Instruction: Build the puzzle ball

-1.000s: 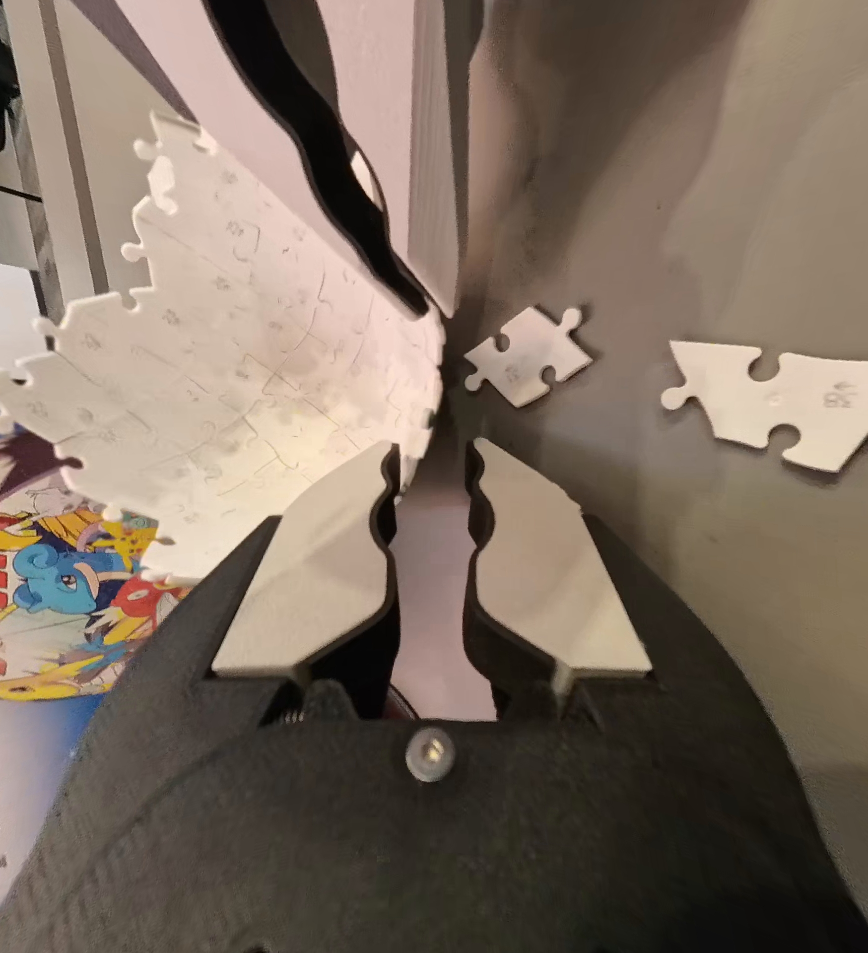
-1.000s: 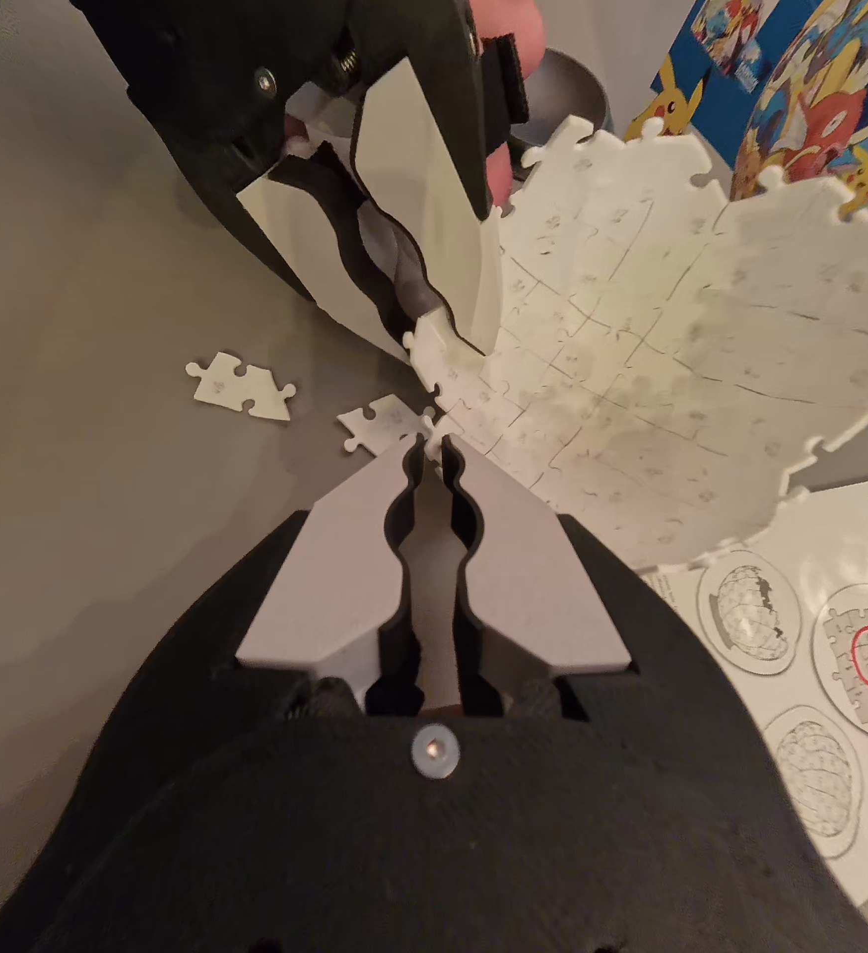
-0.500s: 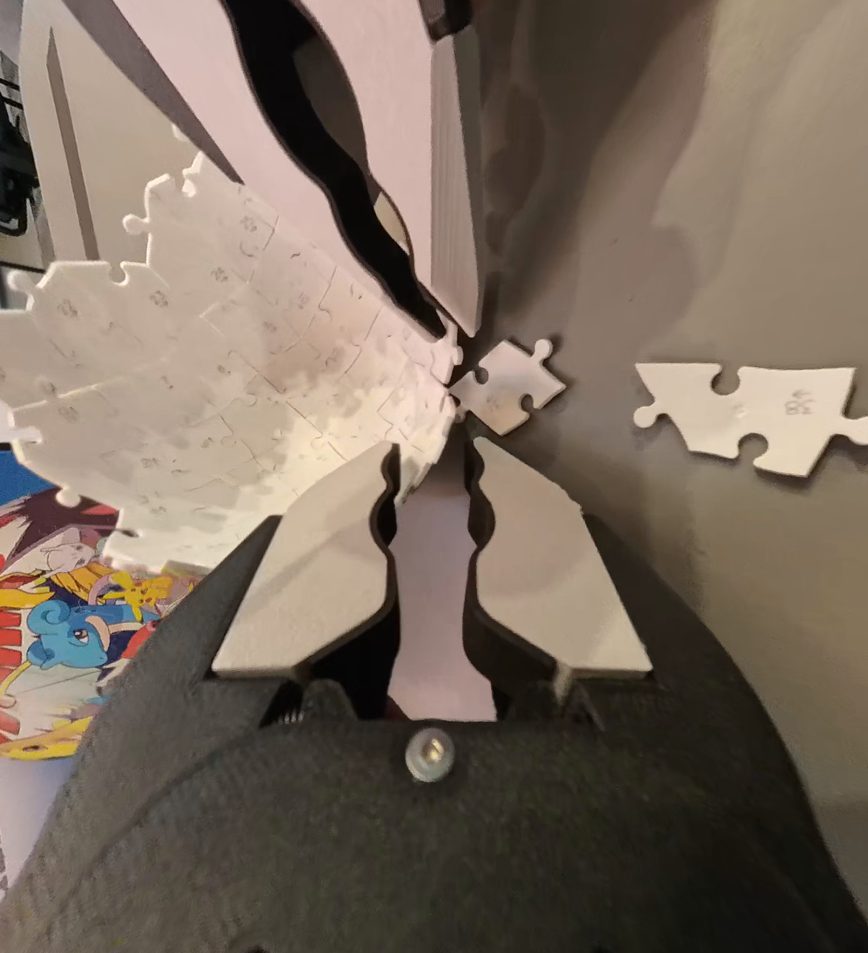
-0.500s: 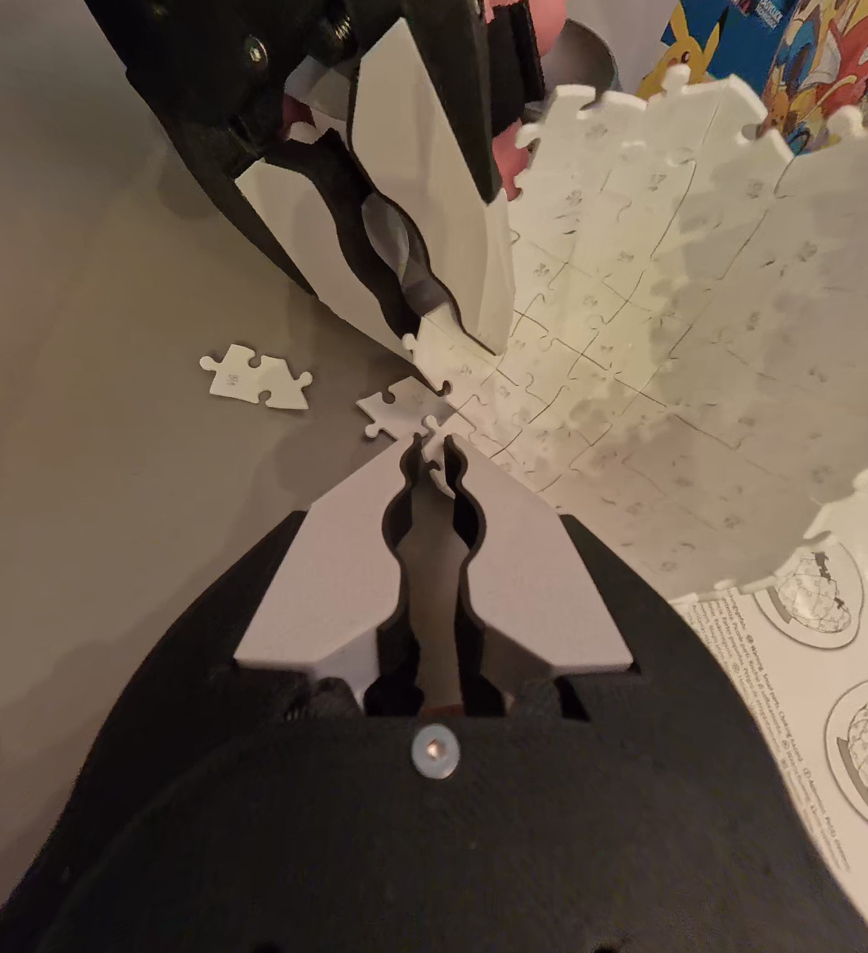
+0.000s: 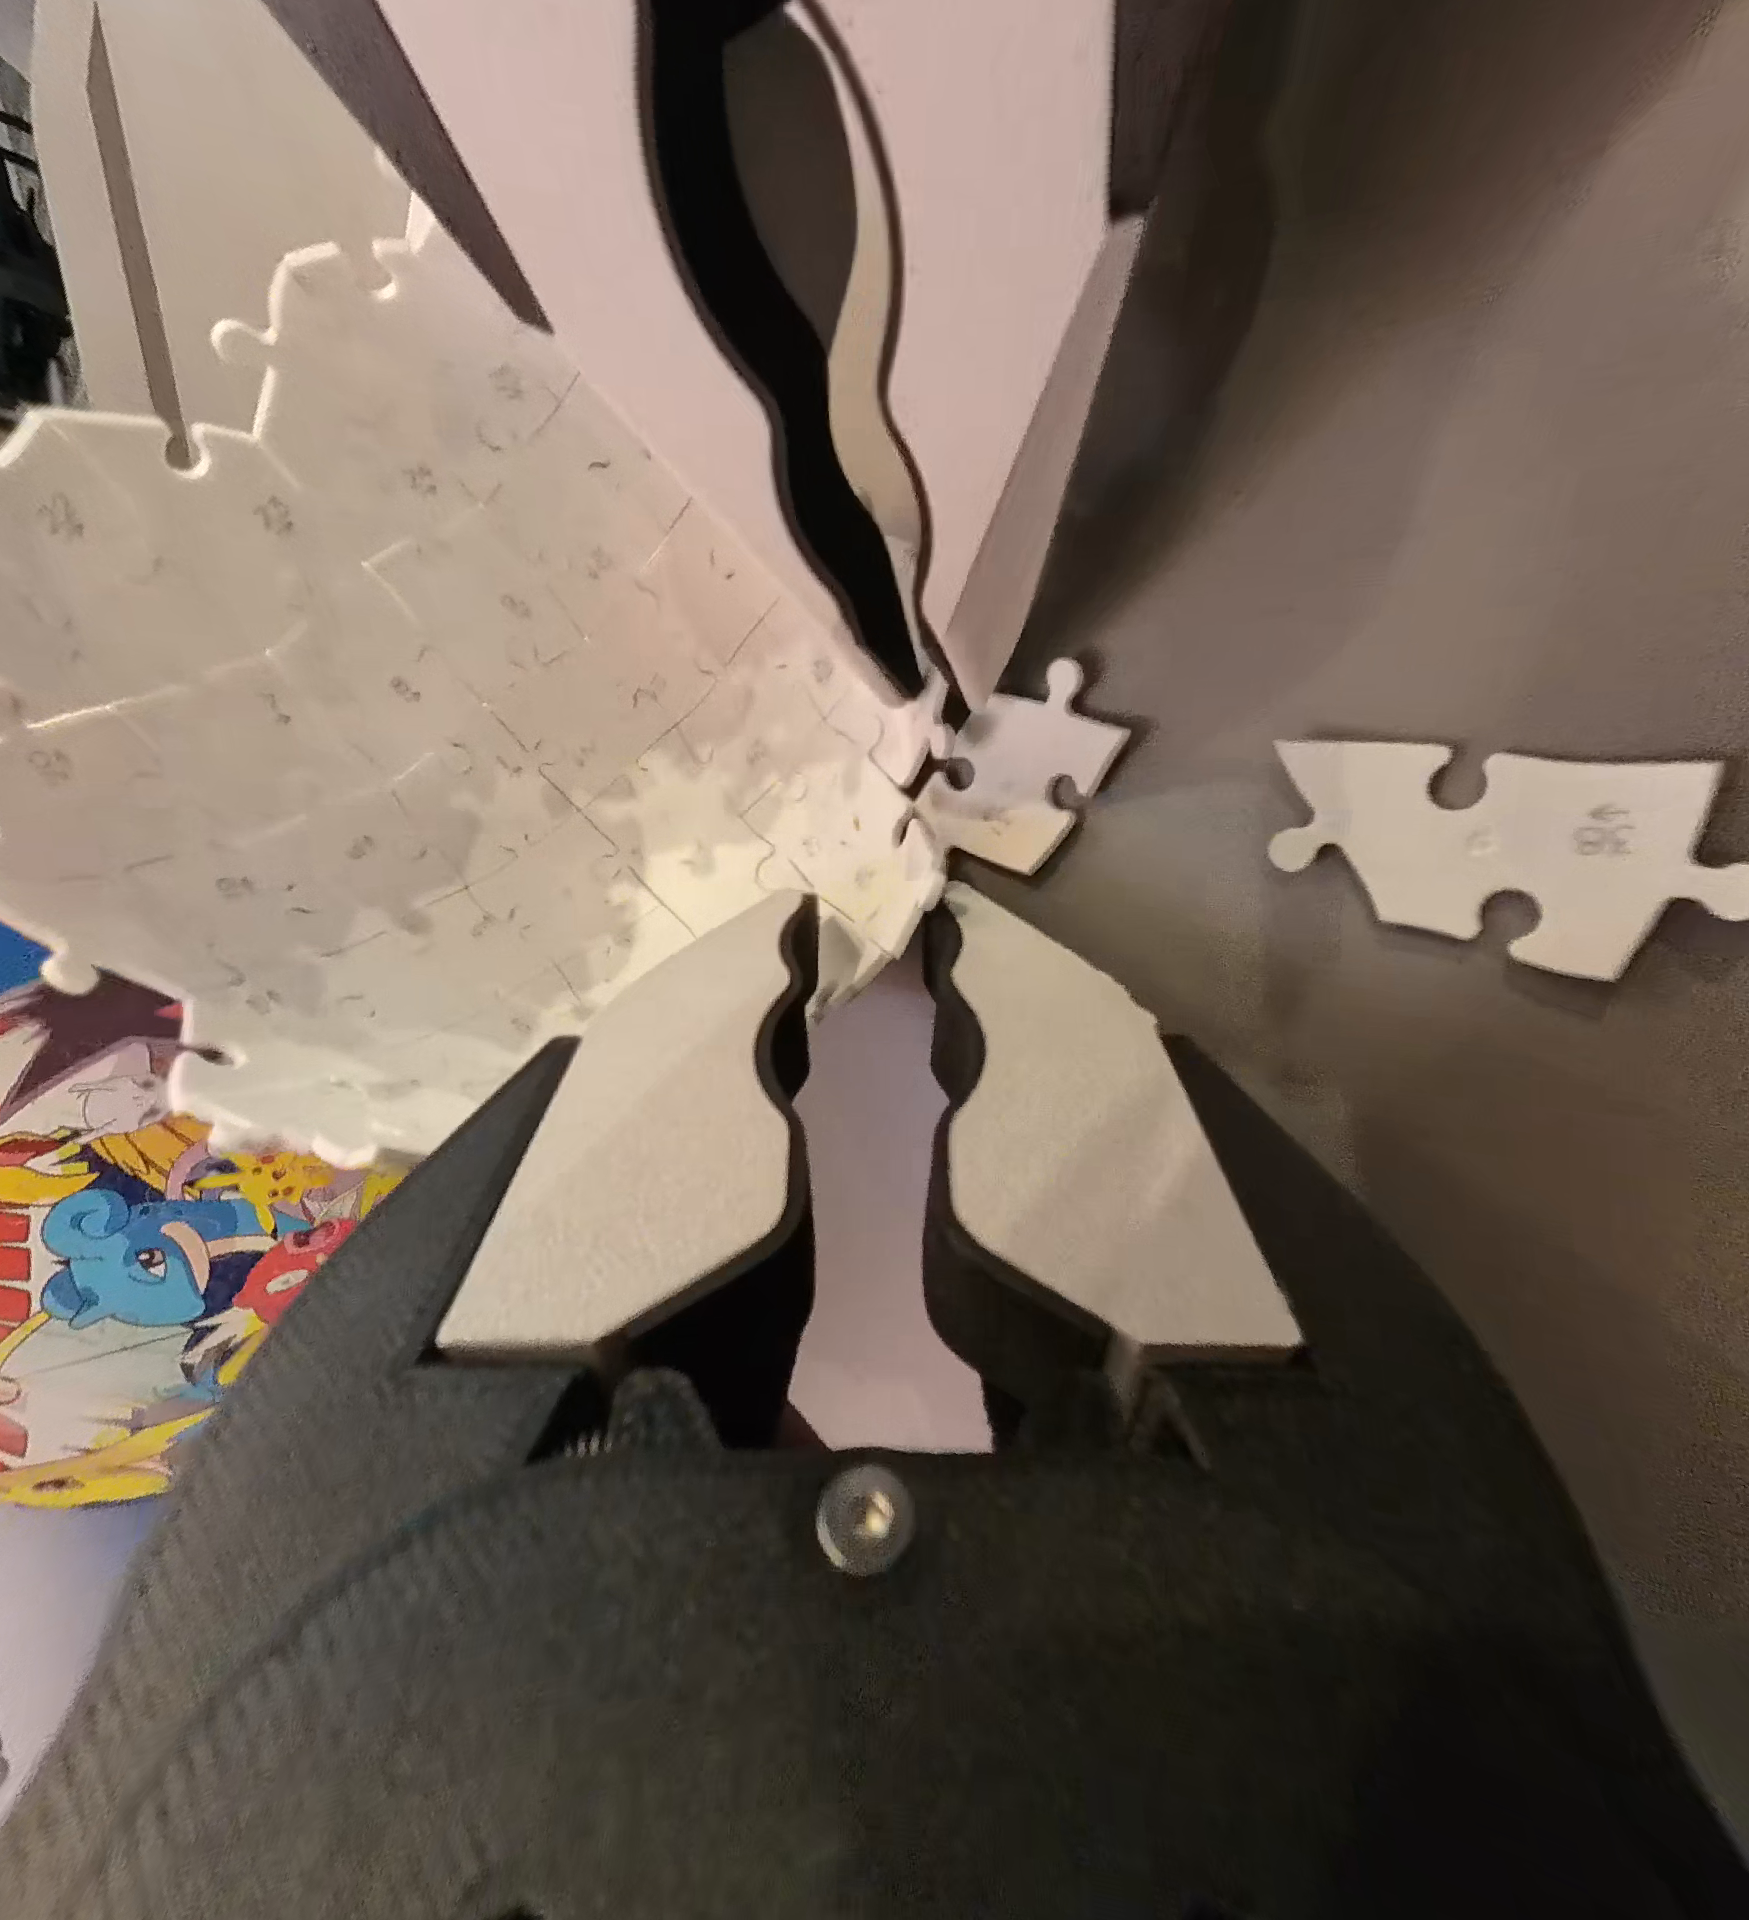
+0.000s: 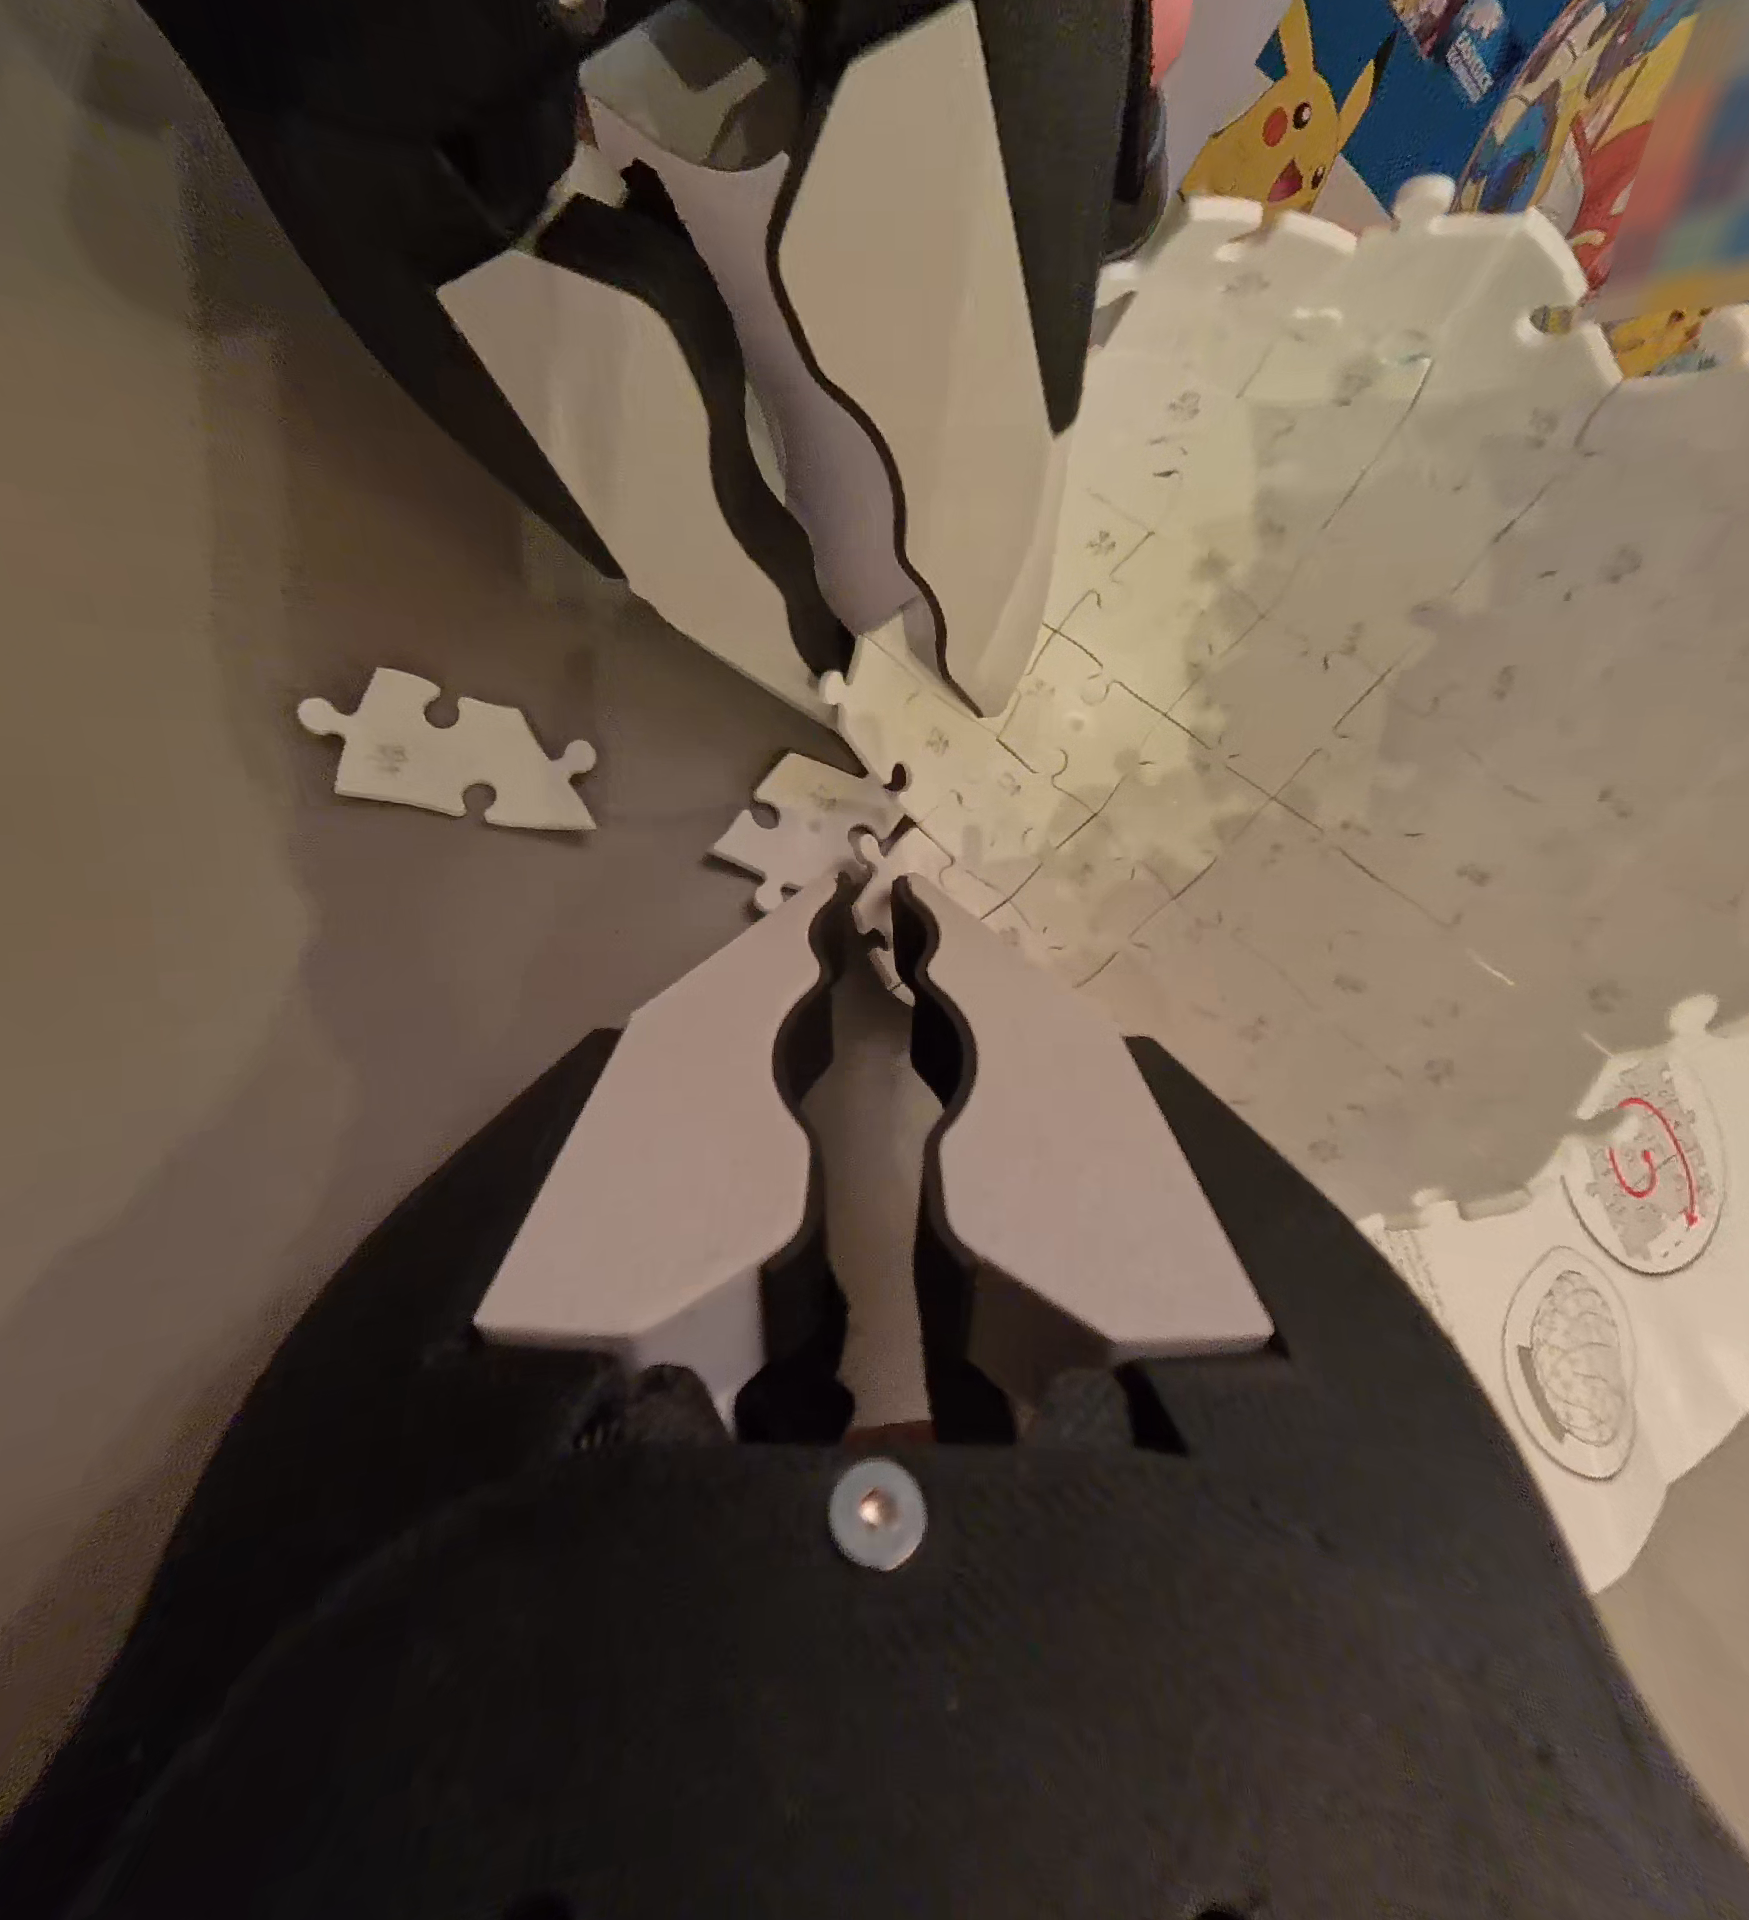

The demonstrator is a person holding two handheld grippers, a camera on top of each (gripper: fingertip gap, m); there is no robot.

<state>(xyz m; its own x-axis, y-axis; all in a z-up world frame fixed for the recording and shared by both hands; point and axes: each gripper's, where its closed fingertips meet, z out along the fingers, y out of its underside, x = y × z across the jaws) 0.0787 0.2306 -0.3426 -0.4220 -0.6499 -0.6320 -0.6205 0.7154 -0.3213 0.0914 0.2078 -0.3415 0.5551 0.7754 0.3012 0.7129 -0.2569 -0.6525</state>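
Right wrist view: curved white puzzle shell [image 6: 1369, 665].

Left gripper [image 5: 870, 914]: matte black ribbed plastic body, 2 pale grey wedge fingers [image 5: 662, 1143] with wavy black inner edges, 1 silver screw [image 5: 865, 1538] at centre. Right gripper [image 6: 870, 894]: same build, smoother black shell, 1 silver screw [image 6: 875, 1512] on washer.
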